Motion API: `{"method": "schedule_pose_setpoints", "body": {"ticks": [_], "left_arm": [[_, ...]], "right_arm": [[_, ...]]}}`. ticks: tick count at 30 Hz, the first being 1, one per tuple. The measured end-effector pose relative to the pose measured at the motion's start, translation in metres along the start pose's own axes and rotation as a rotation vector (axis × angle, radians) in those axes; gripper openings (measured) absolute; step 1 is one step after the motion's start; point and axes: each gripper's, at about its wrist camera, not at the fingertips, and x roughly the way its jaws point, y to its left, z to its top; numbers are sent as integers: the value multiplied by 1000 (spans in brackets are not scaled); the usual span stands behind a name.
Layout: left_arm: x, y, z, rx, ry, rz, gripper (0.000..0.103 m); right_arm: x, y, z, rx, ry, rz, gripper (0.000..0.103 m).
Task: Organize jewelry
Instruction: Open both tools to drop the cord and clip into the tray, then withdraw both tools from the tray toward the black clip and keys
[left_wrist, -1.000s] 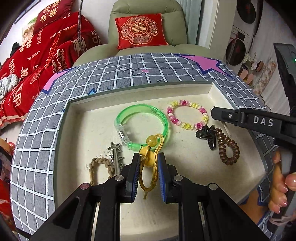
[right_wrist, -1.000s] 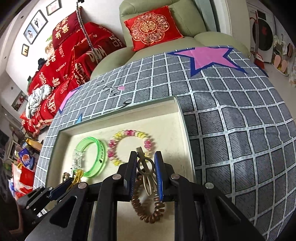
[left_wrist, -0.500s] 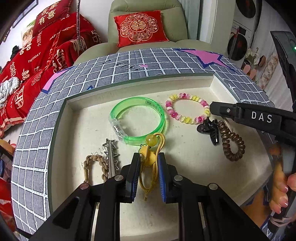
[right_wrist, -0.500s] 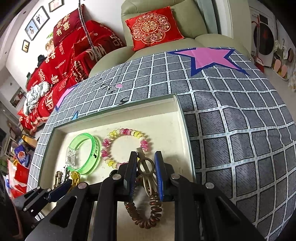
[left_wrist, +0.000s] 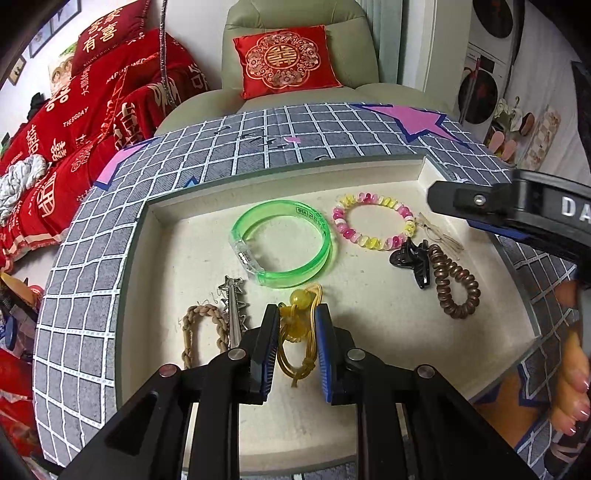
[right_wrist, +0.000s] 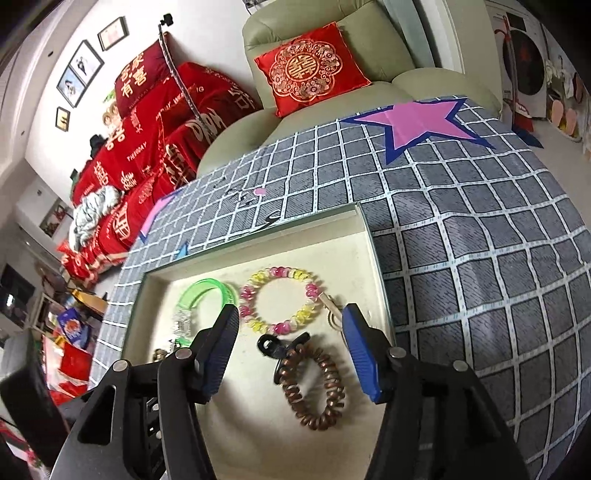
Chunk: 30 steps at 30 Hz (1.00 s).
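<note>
A: Left tool?
B: Pinching the yellow cord charm between its blue pads. Amber bead on top pokes out past the fingertips, cord loop hangs down between the pads, over the tray floor.

A: Right tool?
B: Spread wide, gripping nothing. Hovers over the right end of the cream tray.

A: Landmark?
B: Green bangle, lies flat in the middle of the tray (clear clasp block on its left side). Charm bead is just below the bangle's near edge, close to touching; cannot tell whether it does.

A: Rest of the jewelry, relative to the bangle?
B: Right of it, just beside: pink-and-yellow bead bracelet. Further right, a thin metal hair clip touching that bracelet's right side. Below-right of the bangle: black claw clip, with a brown spiral hair tie against its right side. Below-left of the bangle: silver spiky hairpin, and left of that a braided tan cord bracelet, the two touching.

A: Right-wrist view agree?
B: Yes, the hair tie and claw clip sit between the open fingers, and the metal clip lies by the right fingertip.

A: What's under the tray?
B: Worktop with a grey grid cloth, with a pink star on it.
</note>
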Motion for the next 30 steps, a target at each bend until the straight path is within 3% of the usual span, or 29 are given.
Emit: {"method": "schedule_pose_setpoints", "body": {"ticks": [1,2,3,4,6,15,17,21,30], "left_arm": [[-2,0,0,-1,-1,1,30],[-4,0,0,-2,-2,3,51],[-7,1,-1,-6,-7,5,82],[-12,2,-2,-14,-28,13,91],[-23,2,-4,-14,-65,19,93],[-44,0,-17,-9,-61,33,93],[-49,1,-22,-16,-58,34,103],[-61,4,-33,-26,-69,24,103],[-83,8,-68,-23,-69,26,103]], "right_arm": [[-3,0,-1,3,-3,1,62],[-7,0,-1,5,-5,4,62],[-11,0,-3,7,-7,7,63],[-15,1,-4,7,-8,9,63],[-24,1,-7,5,-10,14,65],[-56,-2,-32,17,-4,33,71],[-61,-3,-37,17,0,36,72],[-74,-3,-52,1,3,34,81],[-103,-4,-97,-61,23,18,84]]}}
